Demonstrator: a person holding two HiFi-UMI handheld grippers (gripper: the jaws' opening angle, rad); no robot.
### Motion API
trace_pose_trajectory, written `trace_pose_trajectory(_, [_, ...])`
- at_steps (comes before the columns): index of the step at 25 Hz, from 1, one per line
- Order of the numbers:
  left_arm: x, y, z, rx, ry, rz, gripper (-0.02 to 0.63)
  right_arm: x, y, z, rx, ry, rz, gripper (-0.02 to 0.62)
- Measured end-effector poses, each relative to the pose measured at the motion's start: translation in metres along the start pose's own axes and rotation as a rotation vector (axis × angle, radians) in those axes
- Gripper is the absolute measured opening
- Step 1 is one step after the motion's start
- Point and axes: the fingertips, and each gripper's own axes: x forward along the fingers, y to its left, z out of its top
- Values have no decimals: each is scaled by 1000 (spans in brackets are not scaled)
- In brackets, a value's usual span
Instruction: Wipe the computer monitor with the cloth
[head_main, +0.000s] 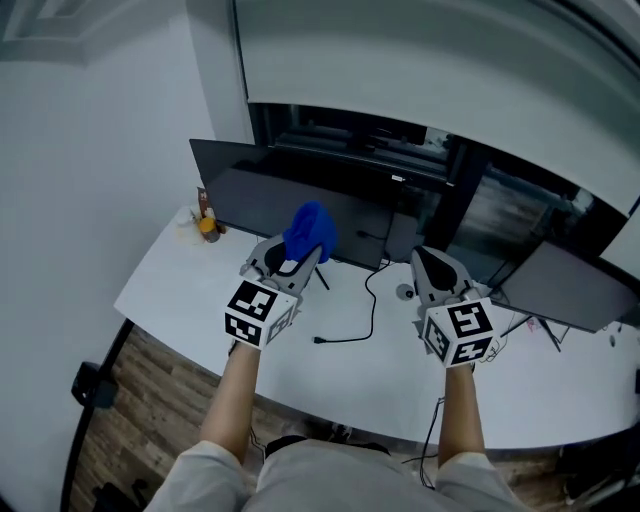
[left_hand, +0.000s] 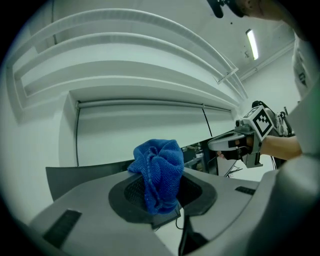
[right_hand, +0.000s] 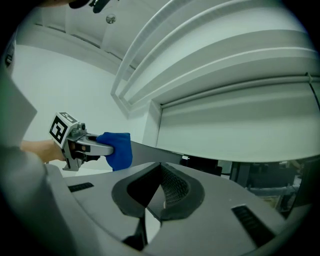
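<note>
**Desk:** What is the left gripper (head_main: 303, 256) carrying here?

**Photographer:** It is clamping a bunched blue cloth (head_main: 310, 232) between its jaws. The left gripper view is showing the folds bulging up above the pads.

**Desk:** And where is the monitor sitting?

**Photographer:** The dark monitor (head_main: 262, 196) is standing at the back of the white desk (head_main: 380, 372), directly ahead of the cloth. Its long axis is running left to right across the person's front. The cloth is hovering before the screen, a little right of its middle. Whether it is touching the glass cannot be told.

**Desk:** Is the right gripper (head_main: 436, 262) doing anything?

**Photographer:** It is hanging over the desk near a black cable (head_main: 372, 305), with its jaws pressed together on nothing, off the screen's right end. The left gripper is plainly the nearer, so any wipe would probably be travelling sideways along the panel.
</note>
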Motion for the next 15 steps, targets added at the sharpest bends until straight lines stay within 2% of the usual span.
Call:
trace_pose_trajectory(6, [88,6,42,39,-87,-118,118,17,-36,0,-12,-1,-77,14])
trace_pose_trajectory(10, [145,12,63,-25,-124,-201,118,26,-52,-6,-11,40,-129,13])
trace_pose_trajectory(12, [172,11,68,-60,-119,-247,118,28,-57,-10,-14,69,-164,14])
trace_pose_trajectory(15, [210,9,62,-25,-54,-280,121,29,-62,-12,-23,88,-231,14])
